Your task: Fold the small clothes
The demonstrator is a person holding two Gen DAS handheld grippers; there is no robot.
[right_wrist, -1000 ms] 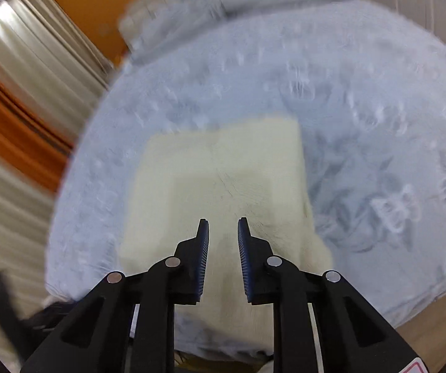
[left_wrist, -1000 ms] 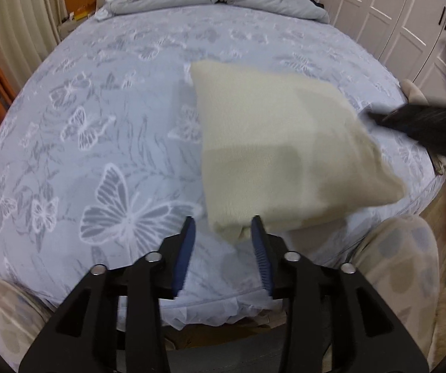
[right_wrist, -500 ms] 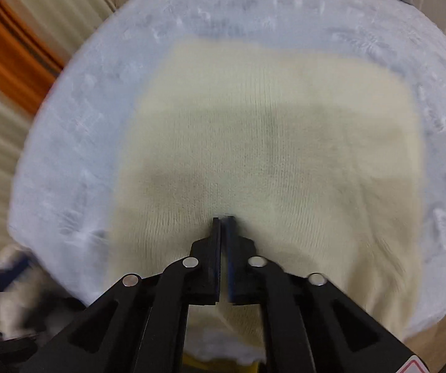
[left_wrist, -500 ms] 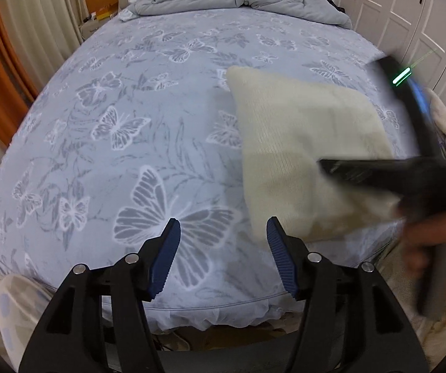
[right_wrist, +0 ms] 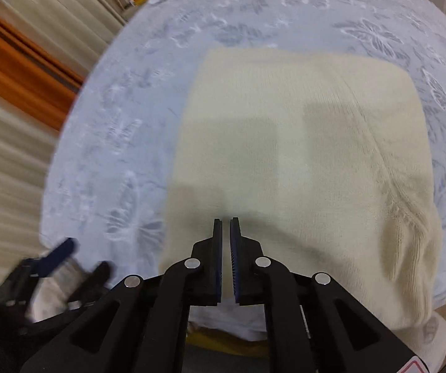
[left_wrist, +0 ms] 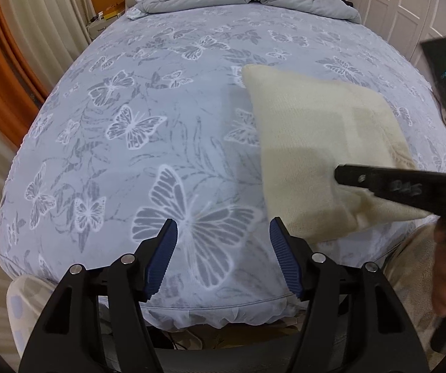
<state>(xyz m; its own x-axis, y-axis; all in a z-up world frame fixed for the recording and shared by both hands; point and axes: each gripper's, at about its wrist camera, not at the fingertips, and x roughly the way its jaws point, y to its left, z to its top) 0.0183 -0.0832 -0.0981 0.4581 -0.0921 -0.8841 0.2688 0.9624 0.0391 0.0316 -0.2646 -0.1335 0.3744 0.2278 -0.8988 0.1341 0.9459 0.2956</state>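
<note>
No readable words, brands or numbers show. The right gripper (right_wrist: 226,227) bears a red-edged sticker corner, its print cut off. Faint marks on its arm are too blurred to read.

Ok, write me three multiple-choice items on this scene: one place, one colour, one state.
1. Where does the folded garment lie?
A. on the butterfly sheet, near the bed's front edge
B. on a chair
C. on the floor
2. Its colour?
A. red
B. cream
C. black
3. The left gripper is:
A. shut on the garment
B. shut on the sheet
C. open and empty

A: butterfly print surrounds it.
B: it is a pale cream knit.
C: its jaws have just been opening, with nothing between them.
</note>
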